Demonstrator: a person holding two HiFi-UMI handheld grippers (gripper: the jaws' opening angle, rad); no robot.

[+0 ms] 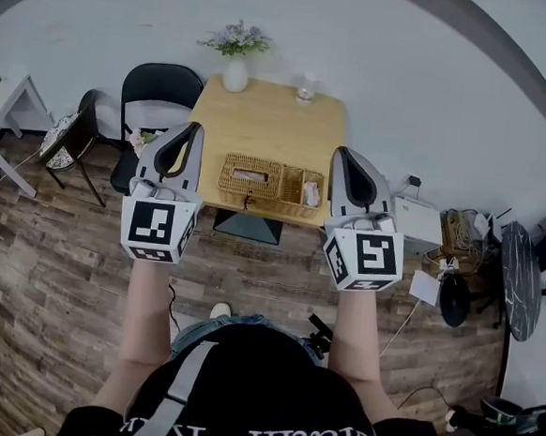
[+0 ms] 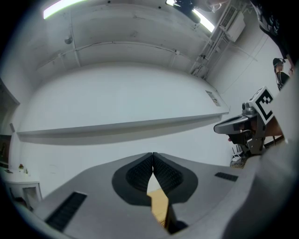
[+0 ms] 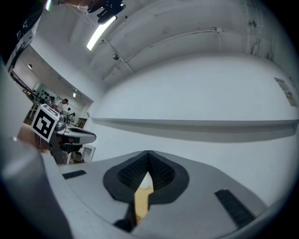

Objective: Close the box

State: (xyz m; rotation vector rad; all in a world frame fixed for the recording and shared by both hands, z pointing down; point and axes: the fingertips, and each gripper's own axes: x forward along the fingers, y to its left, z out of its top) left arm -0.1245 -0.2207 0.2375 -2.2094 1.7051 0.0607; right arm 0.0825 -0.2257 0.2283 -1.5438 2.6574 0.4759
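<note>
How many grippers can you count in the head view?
2. The left gripper is at the wooden table's left edge, the right gripper at its right edge, flanking the wicker box. None hidden.

table [image 1: 262,117]: sitting by the far wall, pretty much dead ahead
box [image 1: 271,182]: sitting on the table, right at its near edge
vase [image 1: 235,68]: standing on the table's far left corner, behind the box
chair [image 1: 155,100]: standing just left of the table
left gripper [image 1: 194,131]: hanging left of the box
right gripper [image 1: 340,154]: hanging right of the box, so the box is sitting between the two
</note>
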